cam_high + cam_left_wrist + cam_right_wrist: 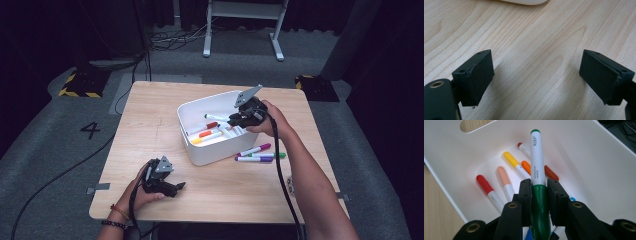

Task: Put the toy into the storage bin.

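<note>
On the pale wooden table (150, 125) we hold our right gripper (538, 187) over the white bin (197, 152), its jaws clamped on a green-capped marker (537, 165) above the markers lying inside. Our left gripper (534, 75) rests near the table's front edge, jaws spread wide, empty.

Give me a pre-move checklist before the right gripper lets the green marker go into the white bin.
1. Right gripper clamped on green marker: ok.
2. Marker over white bin, inside its walls: ok.
3. Room among the markers in the bin: ok, bare floor beside them.
4. Left gripper out of the way, open above bare table: ok.
5. Loose markers on the table within reach: ok.
6. Marker cap seated: cannot tell.
</note>
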Tool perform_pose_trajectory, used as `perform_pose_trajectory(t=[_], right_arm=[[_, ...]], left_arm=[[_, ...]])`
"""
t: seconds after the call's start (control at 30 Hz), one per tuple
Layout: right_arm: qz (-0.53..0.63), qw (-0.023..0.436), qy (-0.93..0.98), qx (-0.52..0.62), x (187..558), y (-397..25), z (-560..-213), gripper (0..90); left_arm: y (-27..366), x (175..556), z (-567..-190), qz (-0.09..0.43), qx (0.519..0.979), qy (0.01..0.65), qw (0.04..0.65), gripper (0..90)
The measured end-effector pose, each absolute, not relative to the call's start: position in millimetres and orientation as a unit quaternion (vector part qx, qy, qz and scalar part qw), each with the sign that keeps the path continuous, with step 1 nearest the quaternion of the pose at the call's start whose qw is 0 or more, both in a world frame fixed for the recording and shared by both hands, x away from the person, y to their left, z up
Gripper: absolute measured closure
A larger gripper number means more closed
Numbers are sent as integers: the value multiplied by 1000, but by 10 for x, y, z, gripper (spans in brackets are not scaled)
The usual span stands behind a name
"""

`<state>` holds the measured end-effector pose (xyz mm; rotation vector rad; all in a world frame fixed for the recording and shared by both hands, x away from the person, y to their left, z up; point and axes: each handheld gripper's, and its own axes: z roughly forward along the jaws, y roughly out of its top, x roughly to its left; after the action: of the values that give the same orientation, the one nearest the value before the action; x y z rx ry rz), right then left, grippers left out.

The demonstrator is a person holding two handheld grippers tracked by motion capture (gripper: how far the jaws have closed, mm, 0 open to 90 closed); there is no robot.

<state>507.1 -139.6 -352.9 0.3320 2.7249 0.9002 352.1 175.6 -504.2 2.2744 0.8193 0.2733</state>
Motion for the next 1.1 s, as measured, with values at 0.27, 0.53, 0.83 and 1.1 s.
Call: perform_pose_trajectory(t=[0.27, 0.53, 0.83, 1.1], right_arm=[[284, 102, 949, 87, 5068, -1351, -3611, 743], [281, 99, 951, 84, 5046, -1429, -3622, 687], [334, 134, 927, 109, 4910, -1694, -3490, 629], [377, 156, 905, 117, 4540, -2198, -3365, 614]], left_arm=[[1756, 3521, -5042, 105, 877, 316, 347, 125], [1756, 3522, -5043, 105, 877, 316, 347, 126], [1756, 3521, -5042, 105, 877, 316, 347, 125], [1753, 3519, -5044, 105, 876, 318, 348, 125]])
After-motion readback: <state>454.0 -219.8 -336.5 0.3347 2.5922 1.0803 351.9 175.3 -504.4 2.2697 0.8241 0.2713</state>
